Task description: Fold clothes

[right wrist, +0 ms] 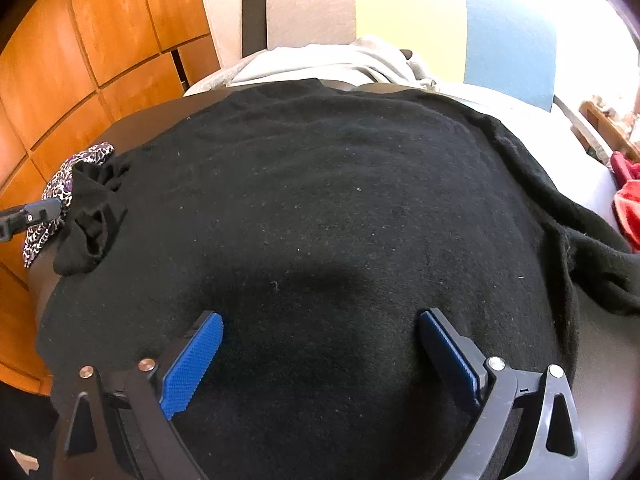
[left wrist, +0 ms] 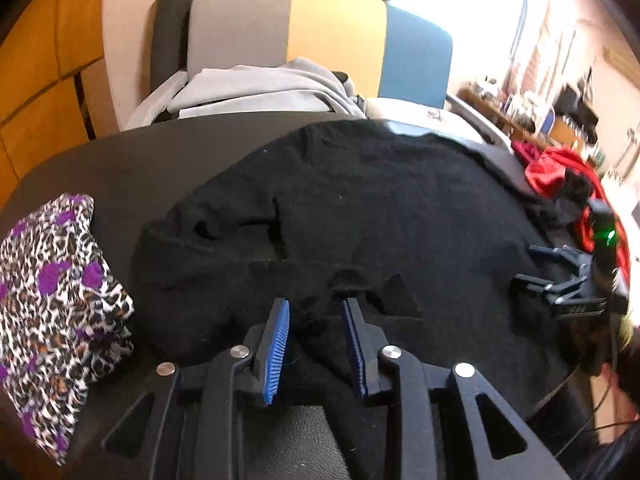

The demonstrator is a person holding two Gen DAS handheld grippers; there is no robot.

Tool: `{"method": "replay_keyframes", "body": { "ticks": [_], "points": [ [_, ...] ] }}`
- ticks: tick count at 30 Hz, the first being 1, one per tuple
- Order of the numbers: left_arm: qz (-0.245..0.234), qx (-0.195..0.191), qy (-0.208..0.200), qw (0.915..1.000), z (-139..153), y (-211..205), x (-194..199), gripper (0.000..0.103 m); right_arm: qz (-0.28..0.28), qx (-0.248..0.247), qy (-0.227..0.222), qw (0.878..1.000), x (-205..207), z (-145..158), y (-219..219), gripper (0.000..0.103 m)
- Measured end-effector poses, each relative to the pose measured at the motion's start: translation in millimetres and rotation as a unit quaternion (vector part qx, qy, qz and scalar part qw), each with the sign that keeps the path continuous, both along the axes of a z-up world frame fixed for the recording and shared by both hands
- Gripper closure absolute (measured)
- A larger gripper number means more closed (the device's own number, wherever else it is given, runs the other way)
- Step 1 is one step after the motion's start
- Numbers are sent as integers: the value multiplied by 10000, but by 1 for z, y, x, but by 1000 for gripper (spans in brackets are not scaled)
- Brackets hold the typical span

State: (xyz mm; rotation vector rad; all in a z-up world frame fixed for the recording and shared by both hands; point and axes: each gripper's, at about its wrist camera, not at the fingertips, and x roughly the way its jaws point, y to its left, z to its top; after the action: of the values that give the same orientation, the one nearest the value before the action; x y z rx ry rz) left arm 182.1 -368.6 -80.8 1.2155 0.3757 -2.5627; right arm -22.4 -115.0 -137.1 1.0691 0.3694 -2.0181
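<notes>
A black knit sweater lies spread over a dark table; it fills the right wrist view. My left gripper hovers at the sweater's near edge, jaws partly apart with a bunched fold of black fabric between the blue pads; the grip is unclear. My right gripper is wide open, low over the sweater's middle, and shows in the left wrist view at the right. A sleeve is bunched at the left.
A folded leopard-print garment with purple spots lies at the table's left. A red garment lies at the right edge. Behind the table stands a grey, yellow and blue chair with grey clothes. Wooden cabinets stand left.
</notes>
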Motion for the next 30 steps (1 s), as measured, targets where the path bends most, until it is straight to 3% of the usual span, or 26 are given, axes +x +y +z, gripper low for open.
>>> {"method": "replay_keyframes", "body": {
  "ticks": [2, 7, 9, 10, 15, 17, 20, 24, 28, 30],
  "points": [
    [-40, 10, -81, 10000, -3, -4, -6, 66, -40, -114, -58, 9999, 0, 1, 4, 3],
    [-146, 20, -565, 9983, -23, -14, -27, 68, -108, -91, -74, 9999, -2, 3, 11, 3],
    [-198, 34, -732, 9971, -33, -16, -29, 97, -73, 48, -4, 10000, -1, 3, 7, 3],
    [-219, 38, -747, 9970, -36, -16, -27, 98, -57, 130, 46, 9999, 0, 2, 4, 3],
    [374, 636, 189, 9971, -12, -39, 21, 101, -40, 184, 101, 9998, 3, 0, 0, 2],
    [664, 946, 687, 9909, 4, -53, 48, 101, -58, 184, 60, 9998, 1, 1, 0, 2],
    [1136, 1211, 1117, 9798, 18, -75, 87, 101, -217, 29, -153, 9996, -4, 9, 0, 7],
    [1816, 1541, 1304, 9624, 13, -103, 131, 102, -228, -307, -192, 9991, -3, 27, 0, 8],
    [2481, 1793, 1530, 9396, 9, -124, 173, 102, 10, -80, -164, 9998, 5, 17, -5, 8],
    [2877, 1535, 1355, 9356, 11, -134, 187, 101, 34, 48, -248, 9997, 5, 4, -4, 8]
  ]
}}
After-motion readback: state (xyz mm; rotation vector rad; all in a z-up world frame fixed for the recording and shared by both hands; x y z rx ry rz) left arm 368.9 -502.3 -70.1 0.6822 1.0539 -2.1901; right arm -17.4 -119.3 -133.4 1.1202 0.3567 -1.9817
